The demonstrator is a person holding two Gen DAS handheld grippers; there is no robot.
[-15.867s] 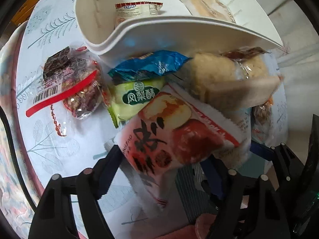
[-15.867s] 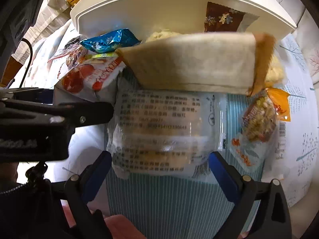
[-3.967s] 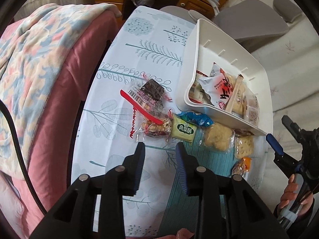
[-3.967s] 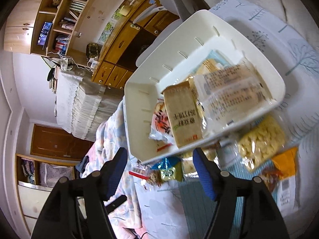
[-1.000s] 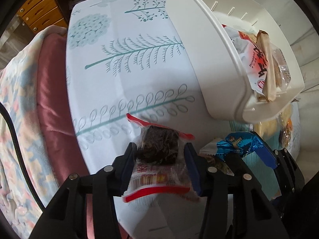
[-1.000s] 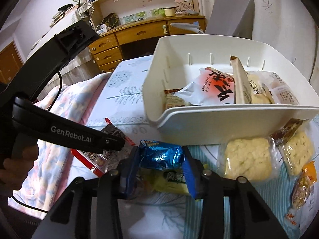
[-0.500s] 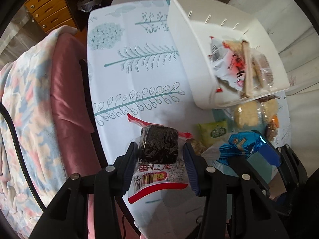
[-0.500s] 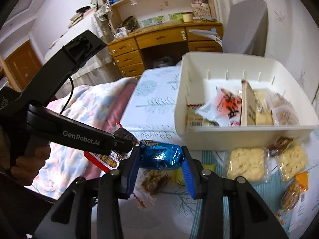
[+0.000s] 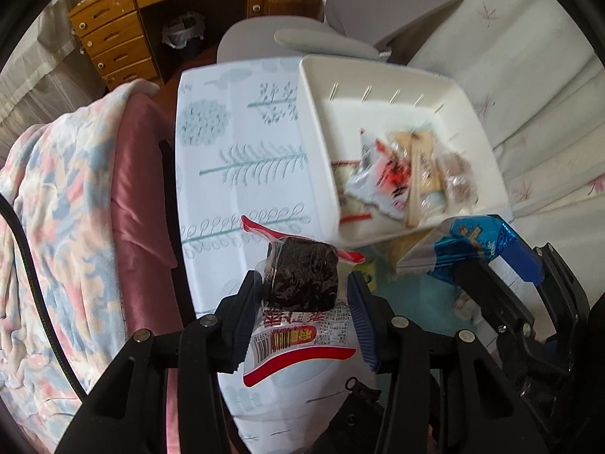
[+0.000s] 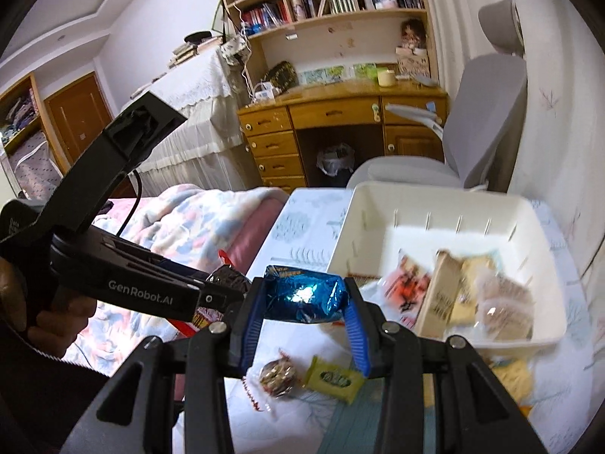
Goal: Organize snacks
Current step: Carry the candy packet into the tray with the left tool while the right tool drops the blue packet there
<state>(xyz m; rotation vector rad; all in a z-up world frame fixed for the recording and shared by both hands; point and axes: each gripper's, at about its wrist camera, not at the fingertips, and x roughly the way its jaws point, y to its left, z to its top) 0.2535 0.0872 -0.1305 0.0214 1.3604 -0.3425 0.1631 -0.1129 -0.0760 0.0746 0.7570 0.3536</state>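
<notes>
My left gripper (image 9: 302,287) is shut on a clear packet with a dark brown cake (image 9: 302,278), red trim and a barcode, held high above the table. My right gripper (image 10: 304,300) is shut on a shiny blue foil packet (image 10: 304,295); the same blue foil packet (image 9: 472,242) shows at the right of the left wrist view. The white basket (image 10: 378,212) lies ahead and to the right of both grippers, holding several wrapped snacks (image 10: 446,295). Its rim (image 9: 321,174) is just beyond the dark cake packet. A green packet (image 10: 332,378) and a round clear-wrapped snack (image 10: 278,376) lie on the tablecloth below.
The table (image 9: 234,143) has a white cloth with a blue leaf print. A patterned blanket over a pink seat (image 9: 68,196) borders its left side. A grey office chair (image 10: 484,113) and a wooden desk (image 10: 340,113) stand behind. A hand (image 10: 60,321) holds the left gripper's handle.
Both grippers have risen well above the table with their packets still clamped. The basket and the loose snacks now look smaller and lie farther below.
</notes>
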